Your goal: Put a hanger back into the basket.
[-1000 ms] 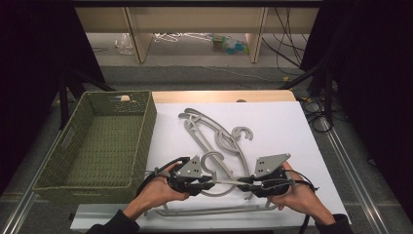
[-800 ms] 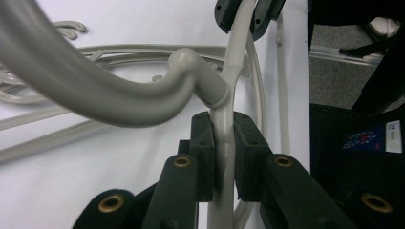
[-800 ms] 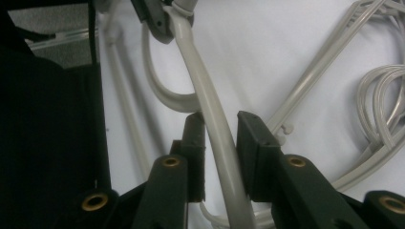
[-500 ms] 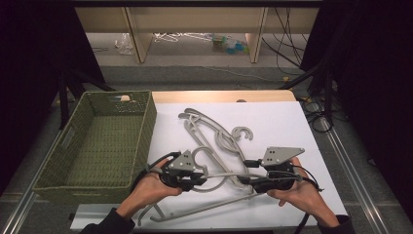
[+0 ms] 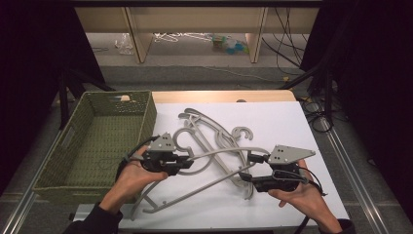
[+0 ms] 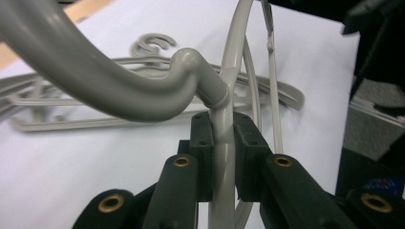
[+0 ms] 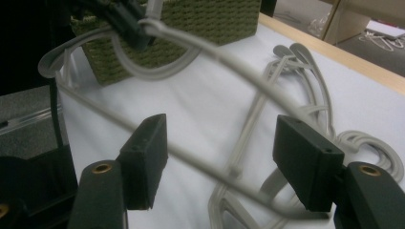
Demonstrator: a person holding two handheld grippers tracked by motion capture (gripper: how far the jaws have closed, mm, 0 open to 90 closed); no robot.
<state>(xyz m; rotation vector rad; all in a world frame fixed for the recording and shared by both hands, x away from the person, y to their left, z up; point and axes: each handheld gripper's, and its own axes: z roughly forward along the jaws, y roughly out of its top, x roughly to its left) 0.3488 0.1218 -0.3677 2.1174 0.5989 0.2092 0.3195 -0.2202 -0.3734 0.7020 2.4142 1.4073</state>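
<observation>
One grey plastic hanger (image 5: 214, 163), light, stiff and probably slick, hangs lifted above the bench's near edge; left gripper (image 6: 220, 157) clenches its neck, right gripper (image 7: 219, 167) stands released around its arm.

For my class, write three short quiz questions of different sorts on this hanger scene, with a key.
1. True or false: the left tongs are shut on the lifted grey hanger.
2. How do the right tongs stand? A) shut on the hanger B) open, with the hanger's thin bar passing between the jaws C) shut on nothing
3. Short answer: on which side of the white sheet does the green woven basket stand in the high view, and does anything large lie in it?

Key
1. True: both pads press its stem just below the hook.
2. B
3. At its left; its floor looks bare. More hangers lie piled on the sheet.
</observation>
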